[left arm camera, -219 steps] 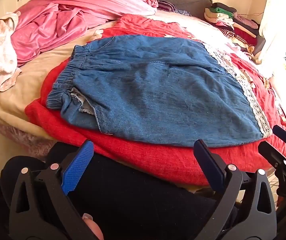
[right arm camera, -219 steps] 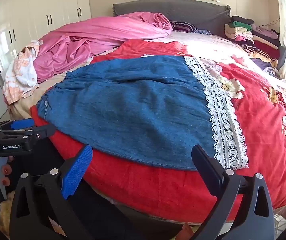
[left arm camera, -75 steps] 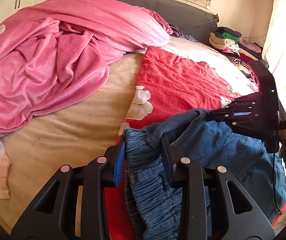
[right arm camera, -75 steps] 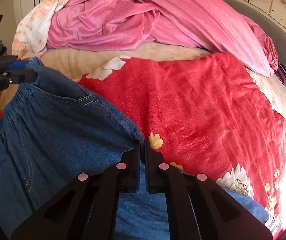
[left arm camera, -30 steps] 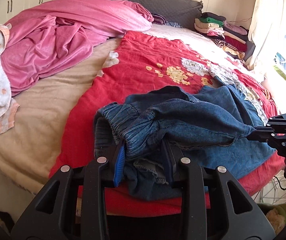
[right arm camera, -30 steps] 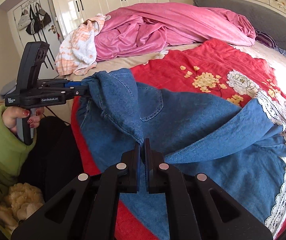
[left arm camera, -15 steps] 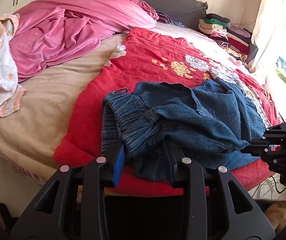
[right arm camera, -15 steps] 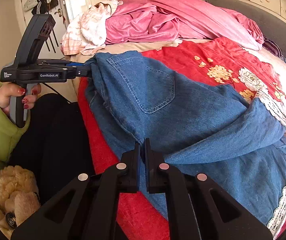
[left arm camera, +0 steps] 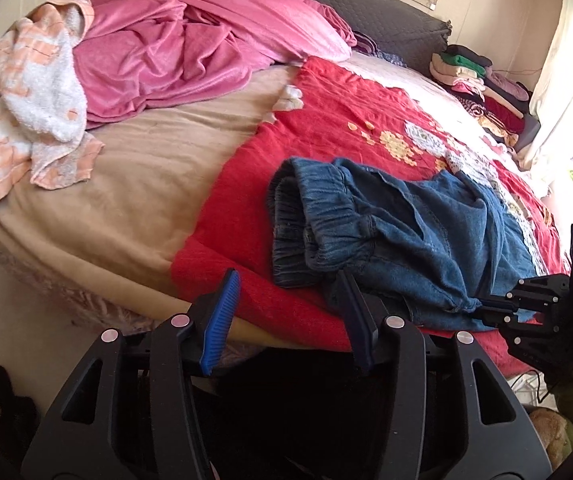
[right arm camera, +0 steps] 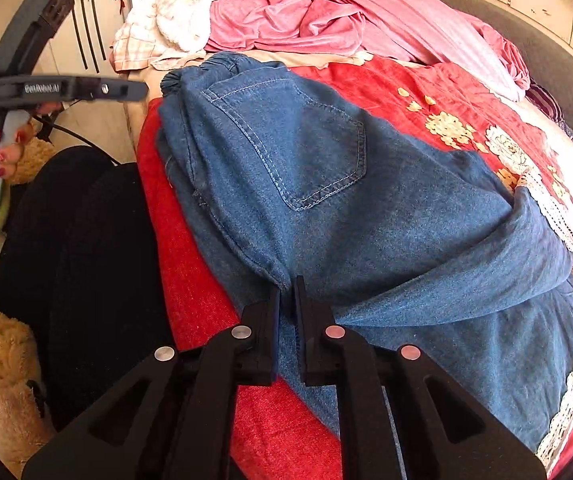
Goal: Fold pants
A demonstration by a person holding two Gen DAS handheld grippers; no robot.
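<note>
Blue denim pants (left arm camera: 398, 232) with a white lace hem lie folded over on a red flowered blanket (left arm camera: 326, 132) near the bed's front edge. Their elastic waistband (left arm camera: 306, 216) faces my left gripper (left arm camera: 286, 312), which is open and empty just in front of it. My right gripper (right arm camera: 286, 292) is shut on a fold of the pants (right arm camera: 326, 184) at the near edge; a back pocket (right arm camera: 306, 152) faces up. The left gripper also shows in the right wrist view (right arm camera: 138, 90), off the waistband. The right gripper shows in the left wrist view (left arm camera: 482, 304), pinching denim.
A pink duvet (left arm camera: 190, 44) and a peach-and-white towel (left arm camera: 34, 92) lie at the bed's far left. Folded clothes (left arm camera: 474, 76) are stacked by the grey headboard. The person's black-clad legs (right arm camera: 78, 272) press against the bed's edge. A plush toy (right arm camera: 2, 380) lies on the floor.
My left gripper has opened, let go of the waistband and drawn back a little. The waistband now rests on the red blanket. My right gripper stays shut on the denim.
</note>
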